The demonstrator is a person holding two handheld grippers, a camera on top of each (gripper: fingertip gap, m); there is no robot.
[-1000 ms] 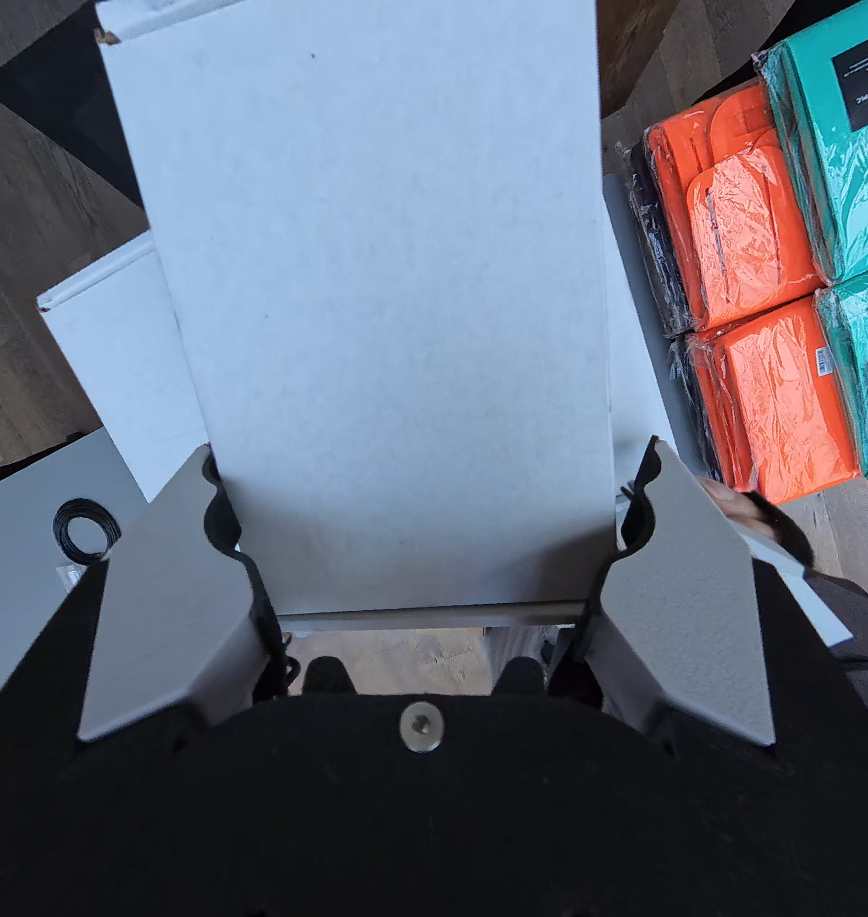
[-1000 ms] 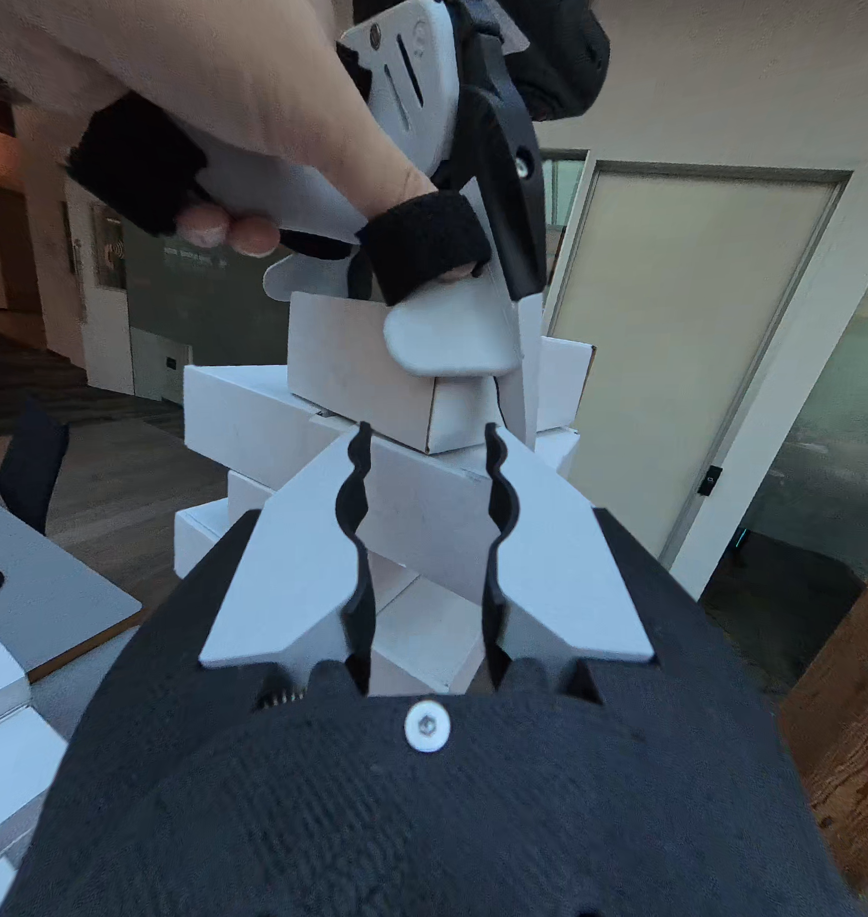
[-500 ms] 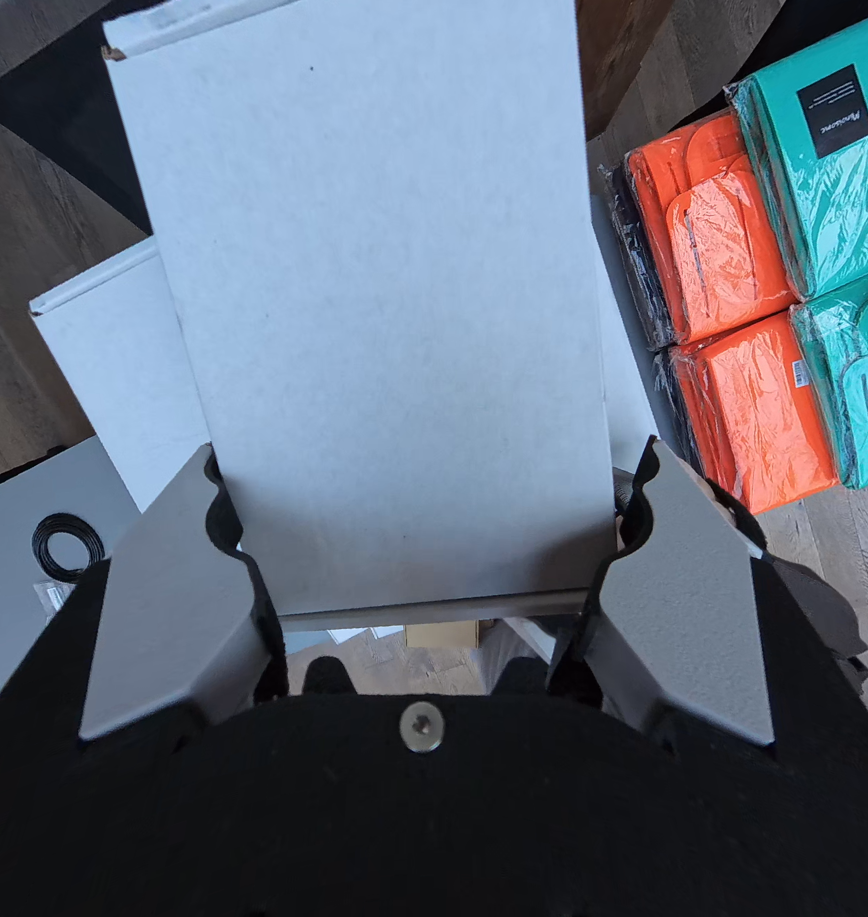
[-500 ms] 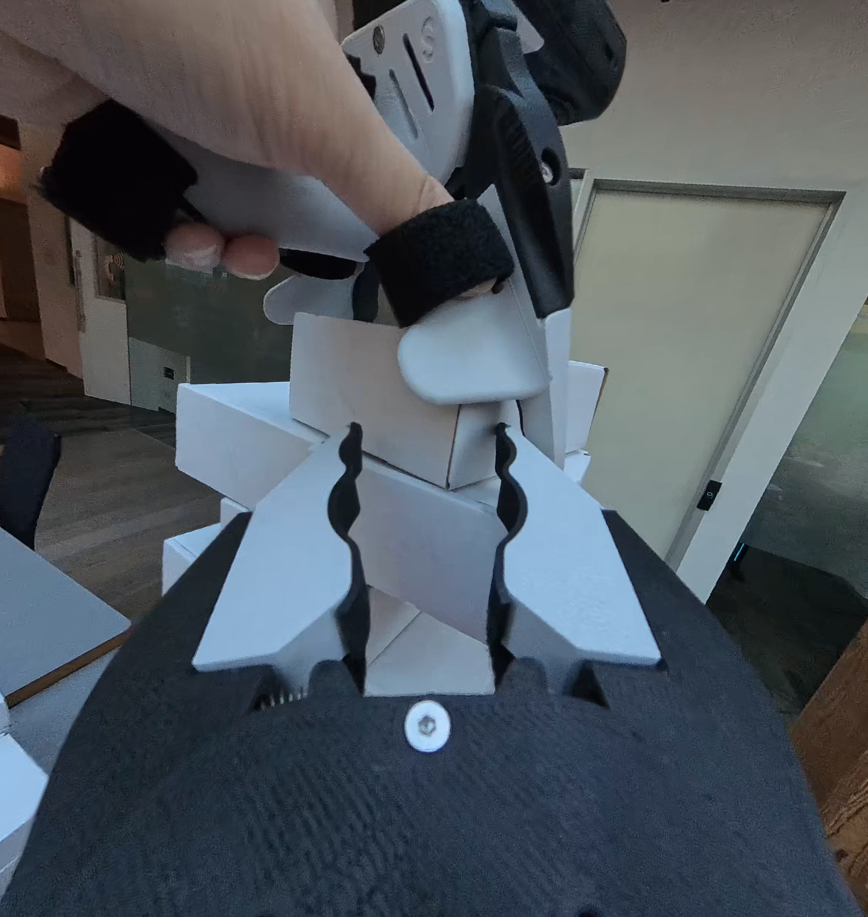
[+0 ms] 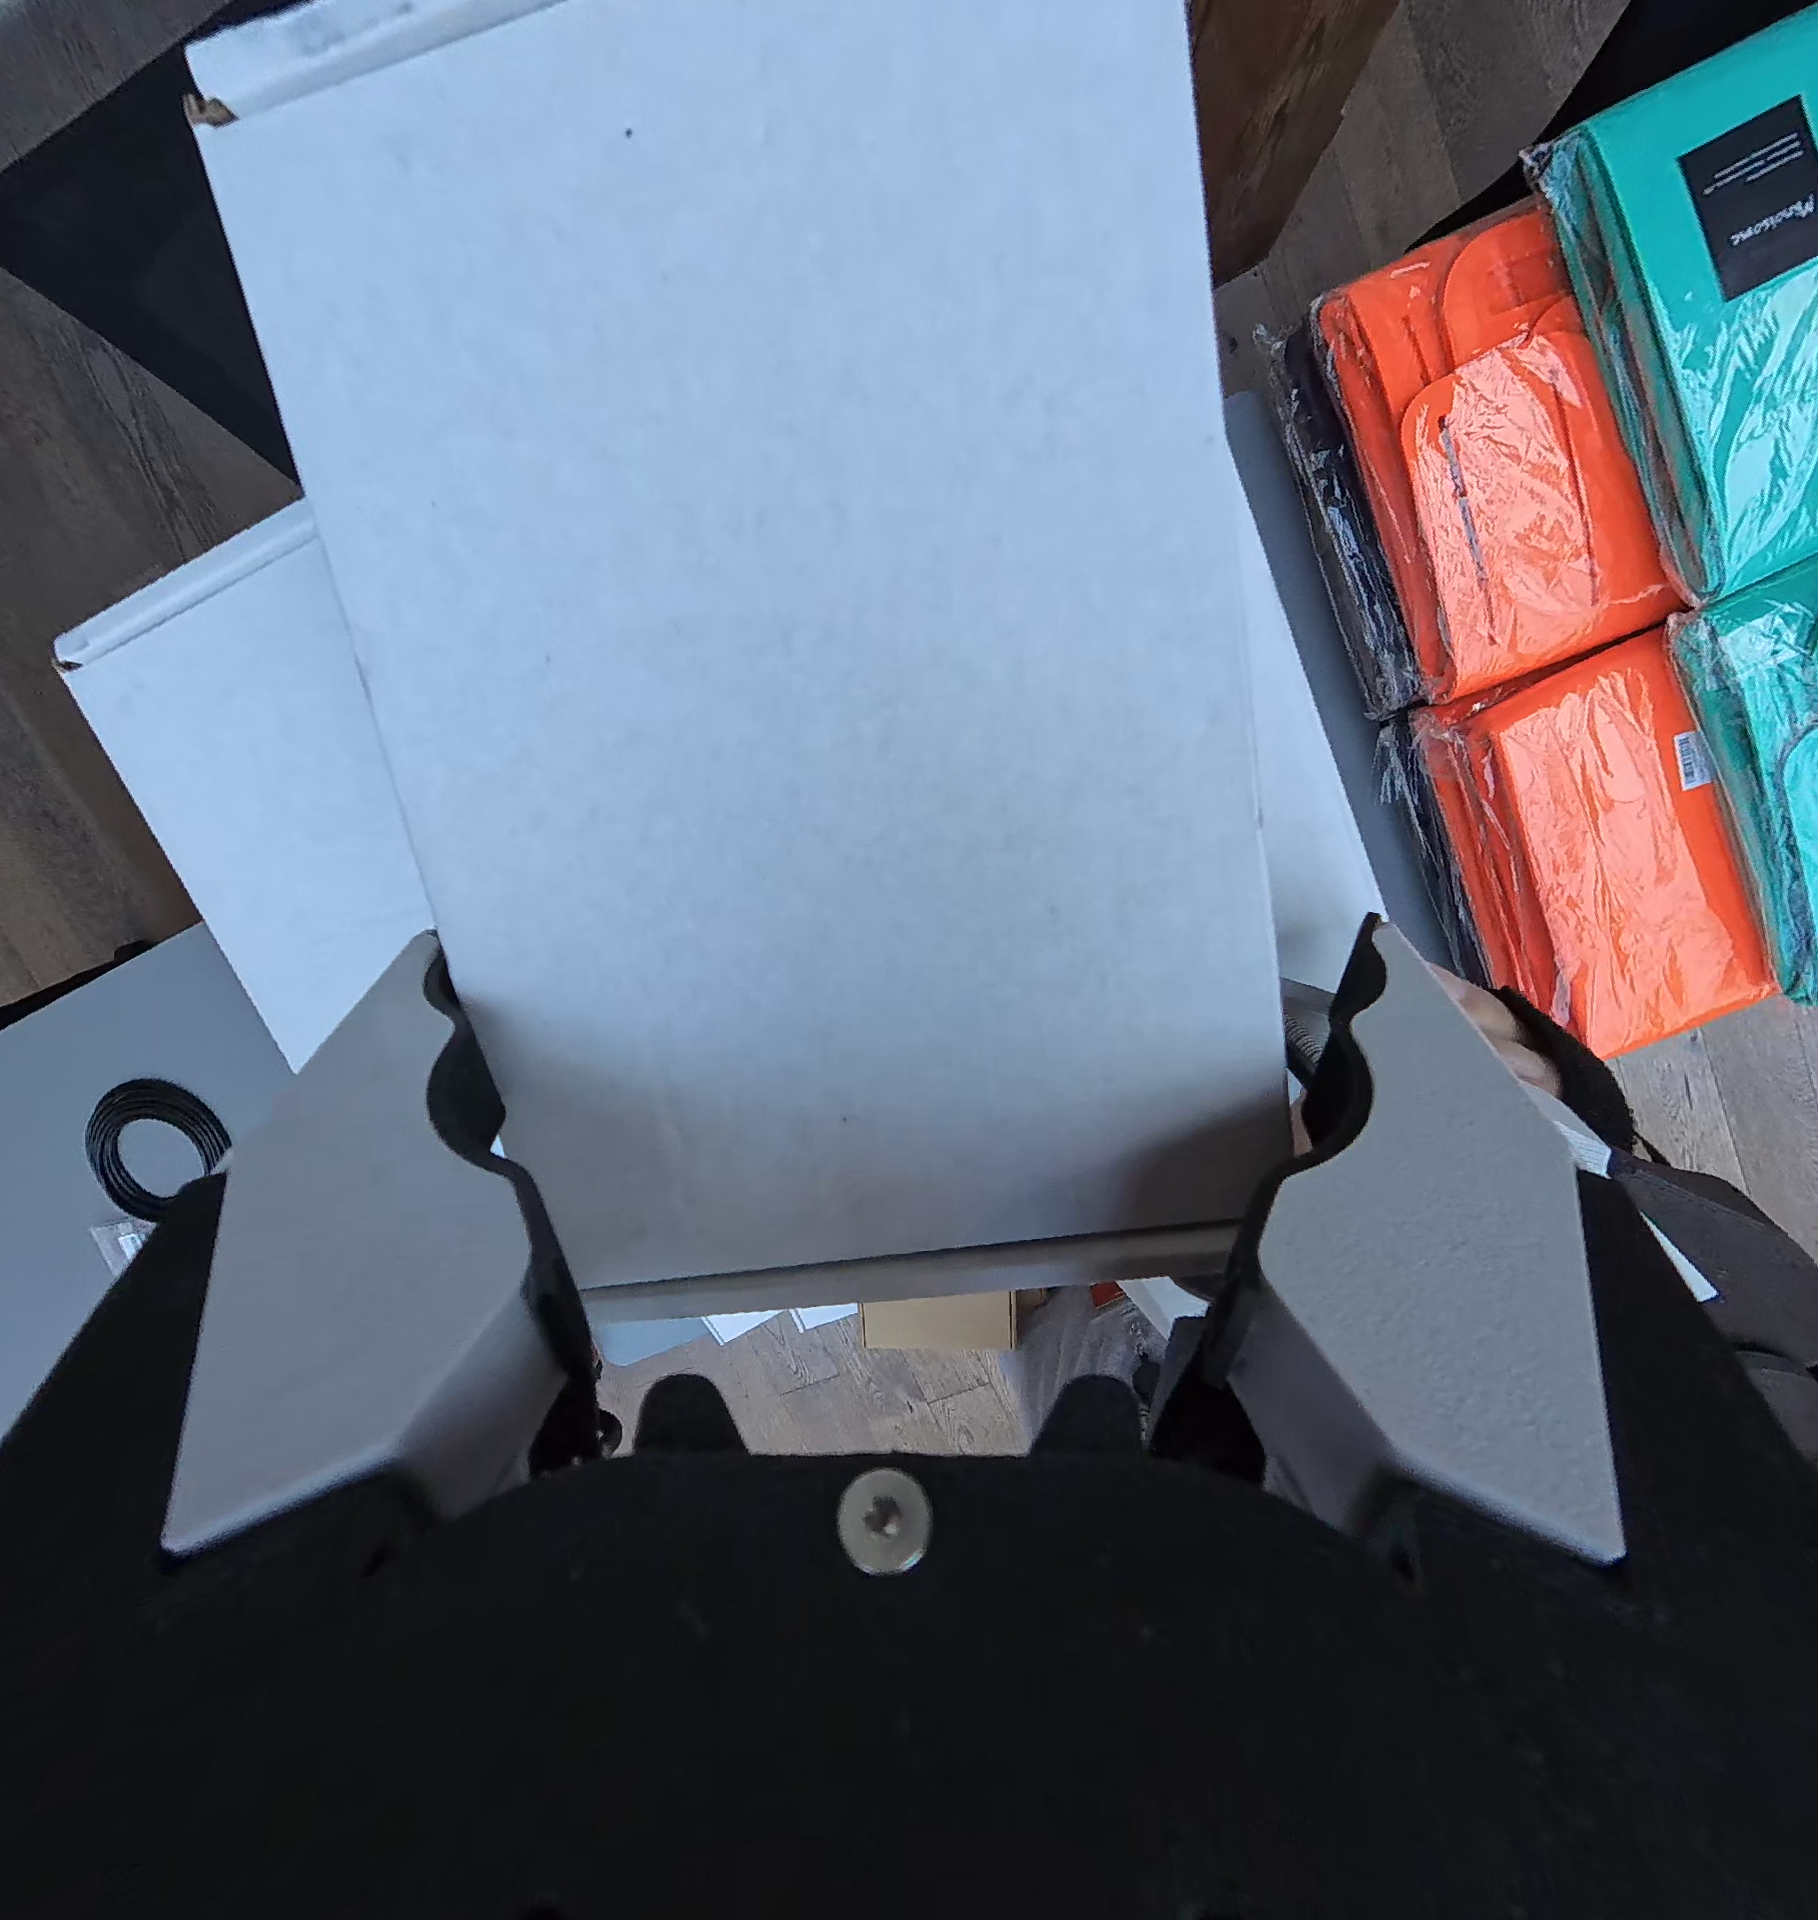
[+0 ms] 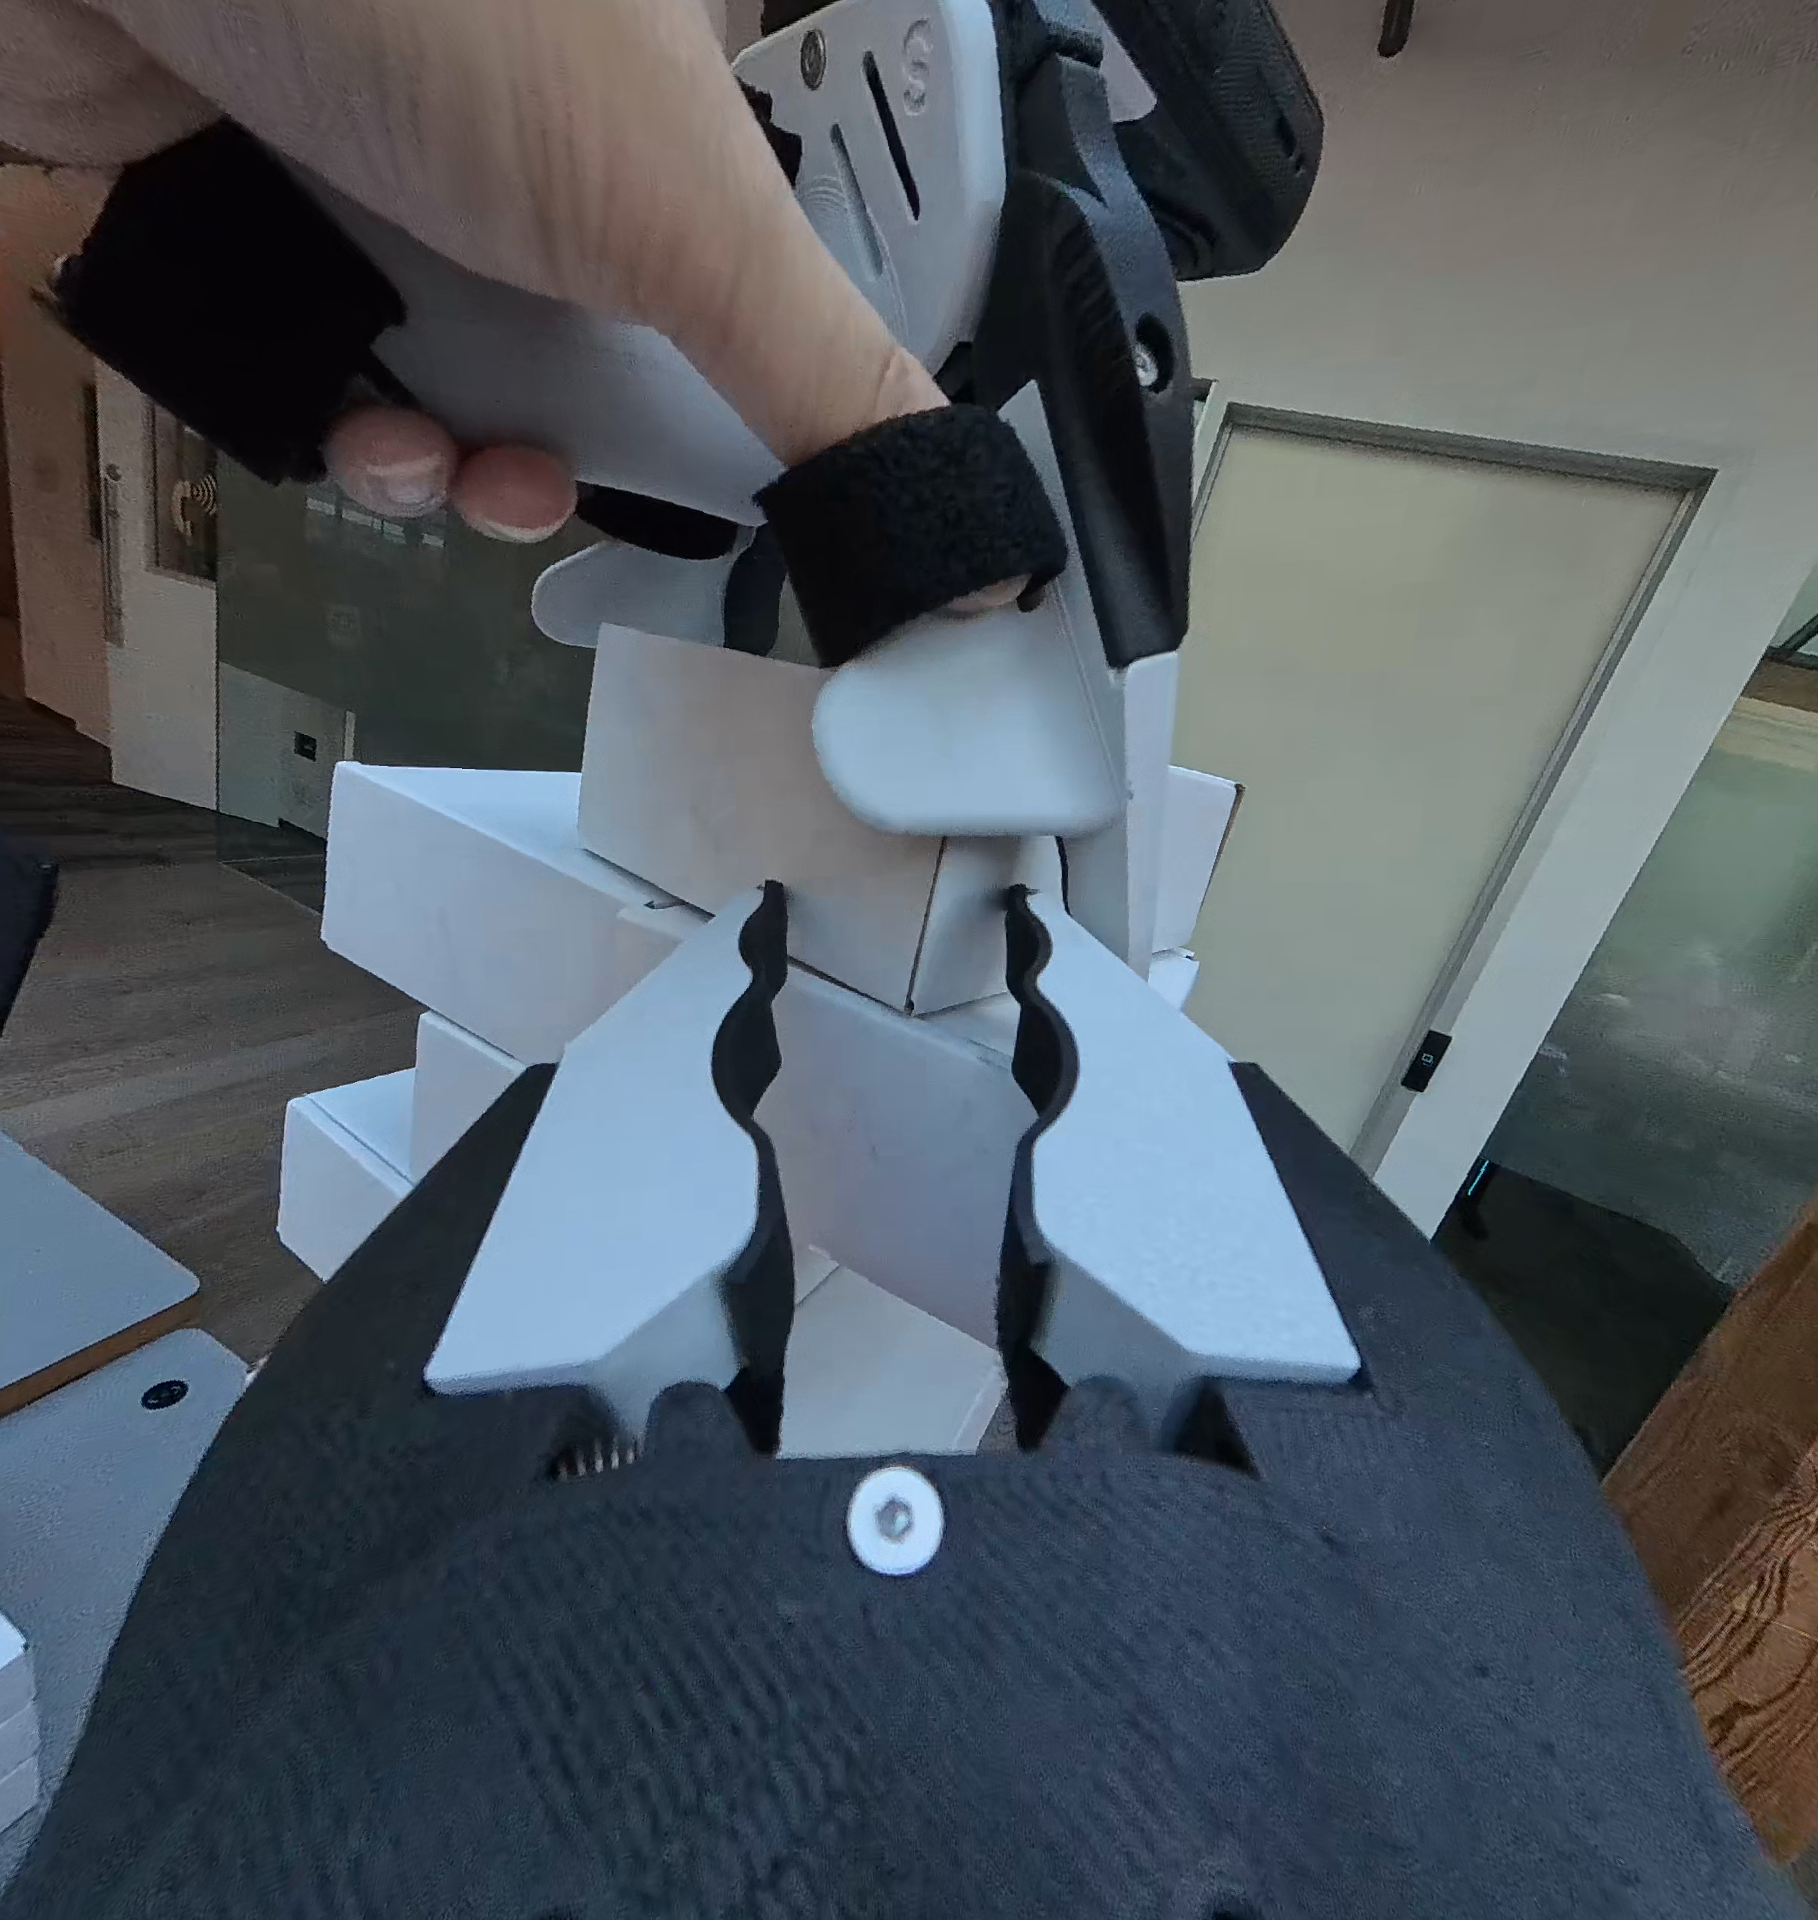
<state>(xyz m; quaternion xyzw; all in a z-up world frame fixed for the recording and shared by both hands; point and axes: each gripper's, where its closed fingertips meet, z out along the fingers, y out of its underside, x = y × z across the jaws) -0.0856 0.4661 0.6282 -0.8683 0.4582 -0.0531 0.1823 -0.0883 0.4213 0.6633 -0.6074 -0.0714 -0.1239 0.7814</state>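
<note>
My left gripper is shut on a flat white cardboard box, one finger on each long side, and holds it in the air. In the right wrist view the same box hangs tilted under a person's hand that holds the left gripper, just above a stack of white boxes. My right gripper is open and empty. Its fingertips are just below the held box's near corner and do not touch it.
Another white box lies below the held one. Orange packs and teal packs in plastic wrap lie at the right. A black coil rests on a grey table. A door stands behind the stack, and a wooden surface is at the right.
The left gripper keeps its hold on the box. In the right wrist view the held box and the hand have come a little closer and lower toward my right fingertips.
</note>
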